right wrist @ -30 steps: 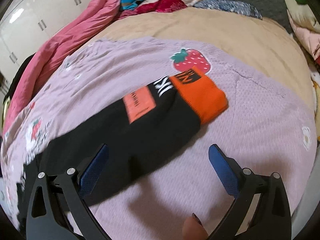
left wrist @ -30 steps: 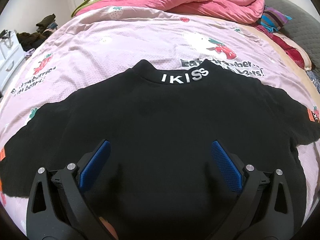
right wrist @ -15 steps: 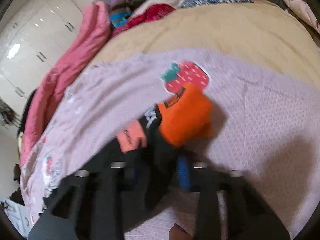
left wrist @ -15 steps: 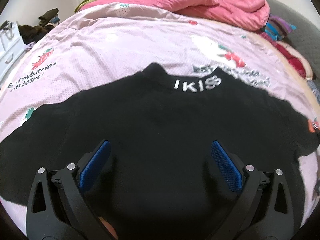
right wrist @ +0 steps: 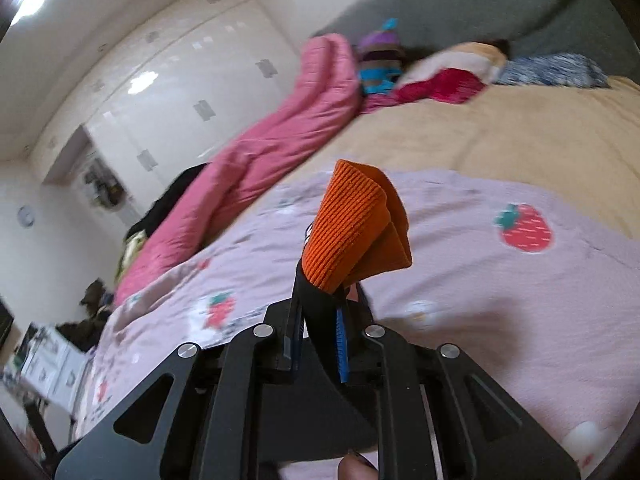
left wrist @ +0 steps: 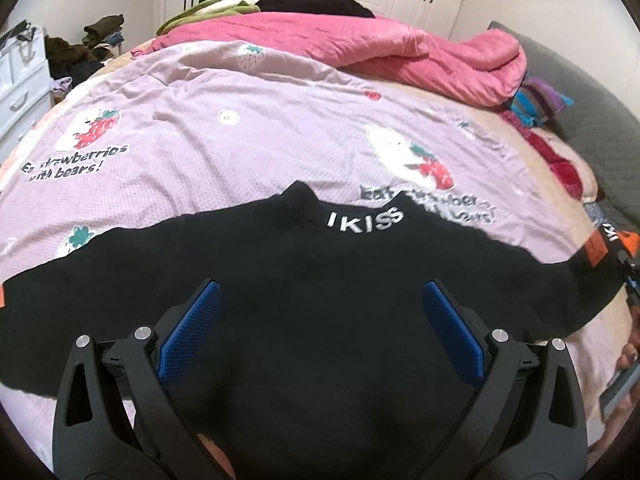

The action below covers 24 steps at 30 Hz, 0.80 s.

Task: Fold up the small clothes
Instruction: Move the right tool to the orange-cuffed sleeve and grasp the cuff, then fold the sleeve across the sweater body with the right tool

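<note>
At the bottom of the right wrist frame, the right hand-held gripper [right wrist: 320, 336] is closing, its jaws pinching the black sweater's orange cuff [right wrist: 356, 228], lifted above the lilac bedspread [right wrist: 480, 280]. Low in the left wrist frame, the left hand-held gripper [left wrist: 322, 320] gapes wide and empty over the black sweater [left wrist: 320, 272], spread flat mid-frame on the bedspread; a pink quilt [left wrist: 360, 44] lies beyond.

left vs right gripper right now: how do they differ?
Left gripper: blue pads wide apart, nothing between them, poised over the black sweater body. Right gripper: jaws closing, pinched on the sweater's sleeve, orange cuff sticking up past the tips, lifted off the pink strawberry sheet. Shared: same black frame with blue pads.
</note>
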### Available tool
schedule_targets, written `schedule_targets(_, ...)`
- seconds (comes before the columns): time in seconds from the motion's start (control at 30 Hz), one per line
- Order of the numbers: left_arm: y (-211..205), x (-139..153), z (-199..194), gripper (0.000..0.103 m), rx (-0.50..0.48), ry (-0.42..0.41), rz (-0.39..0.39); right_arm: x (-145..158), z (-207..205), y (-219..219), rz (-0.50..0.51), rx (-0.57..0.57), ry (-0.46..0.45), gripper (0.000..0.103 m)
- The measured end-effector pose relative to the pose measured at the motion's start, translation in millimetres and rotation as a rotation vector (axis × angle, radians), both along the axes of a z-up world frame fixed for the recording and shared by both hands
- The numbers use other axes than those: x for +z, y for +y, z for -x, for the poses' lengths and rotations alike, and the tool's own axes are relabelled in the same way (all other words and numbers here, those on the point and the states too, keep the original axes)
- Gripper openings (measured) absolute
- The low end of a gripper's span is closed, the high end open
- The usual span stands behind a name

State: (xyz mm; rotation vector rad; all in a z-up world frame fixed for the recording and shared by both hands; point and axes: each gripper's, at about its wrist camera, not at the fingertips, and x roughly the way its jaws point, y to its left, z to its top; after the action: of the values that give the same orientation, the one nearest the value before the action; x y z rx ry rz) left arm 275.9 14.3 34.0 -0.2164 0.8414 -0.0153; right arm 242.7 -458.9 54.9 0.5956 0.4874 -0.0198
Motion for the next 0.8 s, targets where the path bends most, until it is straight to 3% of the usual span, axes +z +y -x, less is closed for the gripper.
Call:
schedule_targets(0.3,17,6,6,0.095,-0.013,0.015,0.150,24,-9,103,0.062,0.244,-0.042,0.012)
schedule_targets(0.37,25,3,6,0.095,-0.019,0.034,0.223,26,-11,127,0.094,0.283,-0.043,0.012)
schedule_targets(0.5,32,1,8,0.095,-0.010,0.034,0.244,20,-13,174,0.154,0.376,-0.027,0.012)
schedule_targets(0.67,51,-15,13,0.094,-0.022,0.060,0.402,3,-12,219,0.231,0.450,0.000,0.012)
schedule_targets(0.8,64,-28,16,0.092,-0.010,0.090,0.471,-9,-15,246,0.271,0.504,0.023,0.012)
